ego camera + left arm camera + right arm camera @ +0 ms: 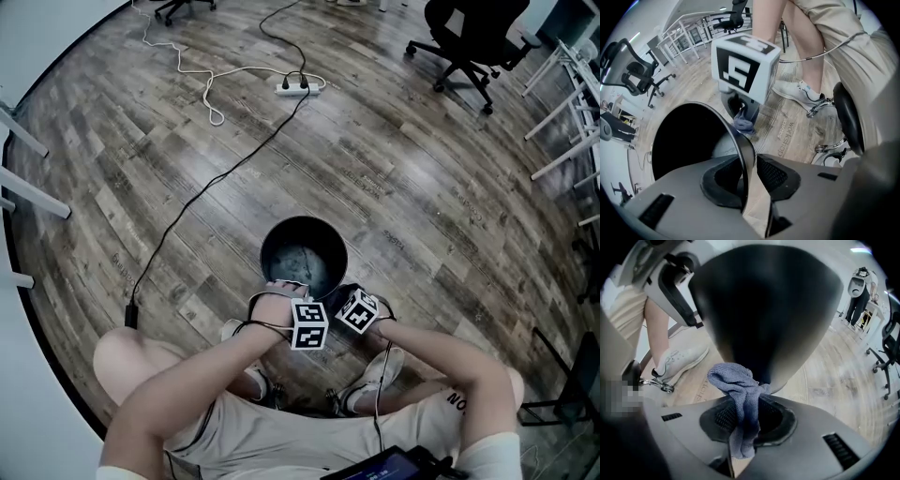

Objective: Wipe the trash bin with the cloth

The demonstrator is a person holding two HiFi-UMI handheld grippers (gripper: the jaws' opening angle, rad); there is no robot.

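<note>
As a person (281, 427) bends over it, the black trash bin (270, 239) stands on the wood floor (422, 187). Its rim sits between the left gripper's (752, 180) narrowly parted fingers, against one pad and clear of the other. The right gripper's (745, 420) fingers clamp a blue-grey cloth (733, 378), bunched against the bin's outer wall just past the fingertips. The bin's inside is dark, with a pale sheen at the bottom.

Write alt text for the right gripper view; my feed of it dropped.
The right gripper is shut on a bunched blue-grey cloth, right in front of the outer wall of the black trash bin that fills most of the view. Wood floor lies around, with a person's sneaker at left and an office chair at far right.
</note>
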